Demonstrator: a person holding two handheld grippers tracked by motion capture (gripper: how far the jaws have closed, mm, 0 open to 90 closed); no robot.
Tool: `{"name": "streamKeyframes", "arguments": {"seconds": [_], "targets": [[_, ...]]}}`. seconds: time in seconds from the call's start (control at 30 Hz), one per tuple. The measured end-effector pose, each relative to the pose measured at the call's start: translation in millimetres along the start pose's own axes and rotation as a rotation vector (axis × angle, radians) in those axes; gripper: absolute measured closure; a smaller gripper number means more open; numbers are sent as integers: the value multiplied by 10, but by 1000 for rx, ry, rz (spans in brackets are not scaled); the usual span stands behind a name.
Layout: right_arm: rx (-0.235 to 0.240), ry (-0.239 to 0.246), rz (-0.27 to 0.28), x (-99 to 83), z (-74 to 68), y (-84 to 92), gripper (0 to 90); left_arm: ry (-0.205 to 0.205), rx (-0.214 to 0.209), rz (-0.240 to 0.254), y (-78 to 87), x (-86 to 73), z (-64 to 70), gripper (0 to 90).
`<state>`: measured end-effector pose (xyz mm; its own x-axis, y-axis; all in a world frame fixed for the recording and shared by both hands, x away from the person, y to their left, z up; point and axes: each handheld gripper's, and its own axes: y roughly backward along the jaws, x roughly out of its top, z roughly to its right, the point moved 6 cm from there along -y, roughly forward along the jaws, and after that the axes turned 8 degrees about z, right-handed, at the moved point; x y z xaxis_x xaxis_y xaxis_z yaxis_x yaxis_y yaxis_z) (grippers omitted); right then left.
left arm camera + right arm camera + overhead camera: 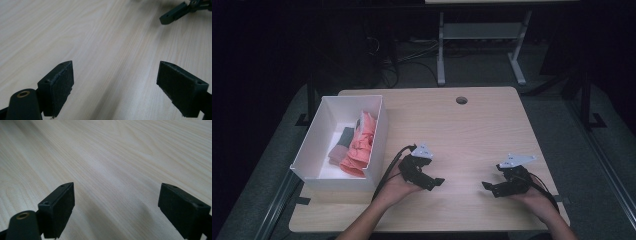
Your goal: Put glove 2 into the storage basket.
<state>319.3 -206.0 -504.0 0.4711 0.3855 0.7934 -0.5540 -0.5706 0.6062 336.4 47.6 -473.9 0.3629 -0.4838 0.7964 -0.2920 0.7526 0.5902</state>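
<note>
A person's hands hold two black grippers low over a light wooden table (pixel 462 130). My left gripper (pixel 438 182) rests near the front middle, jaws wide apart with only bare wood between them (pixel 115 87). Its black pads (pixel 60 87) are empty. My right gripper (pixel 486 186) sits at the front right, pointing left toward the other one. It stands open too (pixel 116 210), with nothing between its pads (pixel 62 207). One of the right gripper's fingers (pixel 172 15) shows at the top right of the left gripper view.
A white open box (pixel 377 145) stands at the table's left side, holding folded pink cloth (pixel 359 145) and a grey cloth (pixel 343 140). A round cable hole (pixel 461 100) lies near the far edge. A metal desk frame (pixel 482 40) stands beyond the table.
</note>
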Motion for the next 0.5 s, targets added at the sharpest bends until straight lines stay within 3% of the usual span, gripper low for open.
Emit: {"name": "streamKeyframes", "arguments": {"seconds": [0.17, 0.33, 0.5], "targets": [[7, -1, -2, -6, -12, 3, 134, -4, -9, -14, -56, -89, 19, 138], [12, 3, 1, -6, -10, -7, 134, -49, 1, -43, -96, -151, 27, 137], [19, 2, -7, -16, -19, -23, 134, -39, -4, -45, -125, -196, 22, 137]]}}
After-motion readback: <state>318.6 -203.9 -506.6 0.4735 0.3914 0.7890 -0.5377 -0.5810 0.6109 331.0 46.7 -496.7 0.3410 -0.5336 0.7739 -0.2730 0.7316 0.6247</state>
